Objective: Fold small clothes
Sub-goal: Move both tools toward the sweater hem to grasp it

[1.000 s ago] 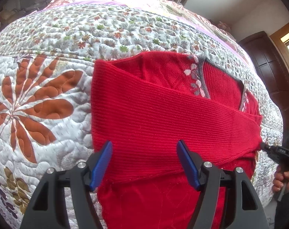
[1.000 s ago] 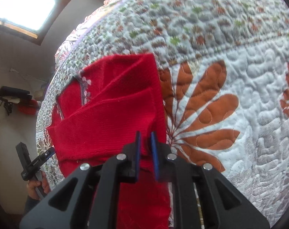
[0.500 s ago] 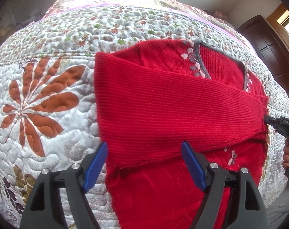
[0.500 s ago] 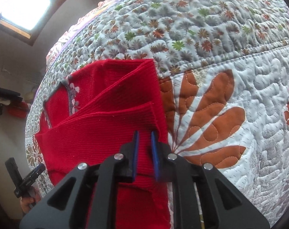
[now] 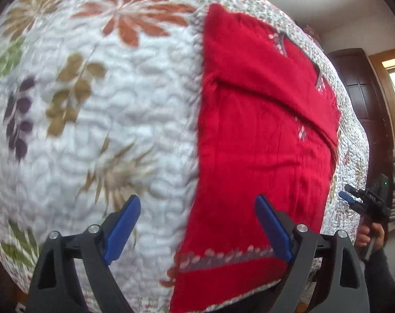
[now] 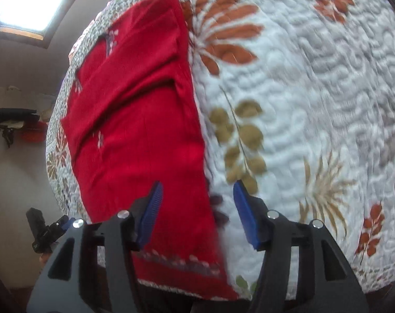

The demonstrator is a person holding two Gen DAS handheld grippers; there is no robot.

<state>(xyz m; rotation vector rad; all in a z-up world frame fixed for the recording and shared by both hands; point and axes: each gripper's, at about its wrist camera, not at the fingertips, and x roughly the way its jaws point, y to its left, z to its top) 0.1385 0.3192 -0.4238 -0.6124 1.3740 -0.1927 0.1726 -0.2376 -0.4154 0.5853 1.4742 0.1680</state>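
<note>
Now both pairs of blue fingers stand apart and hold nothing. The left gripper (image 5: 197, 230) hangs above the near left edge of the red sweater (image 5: 262, 143); its right finger is over the cloth and its left finger is over the bare quilt (image 5: 106, 104). The right gripper (image 6: 197, 212) mirrors it at the near right edge, the left finger over red knit, the right one over the white quilting.

The sweater lies flat as a long narrow strip, the sleeves already laid across its upper part, running from about 6 o'clock up to 12 o'clock in both views. Its patterned hem band (image 5: 223, 258) is nearest to the grippers, close to the edge of the bed.

I judge the next step is to fold the hem end up toward the collar. To do it well, each gripper should pinch one hem corner through all layers — not only the top one — and both should lift and travel together, so the strip doubles squarely and the crossed sleeves stay undisturbed. The pictures are a little blurred.
</note>
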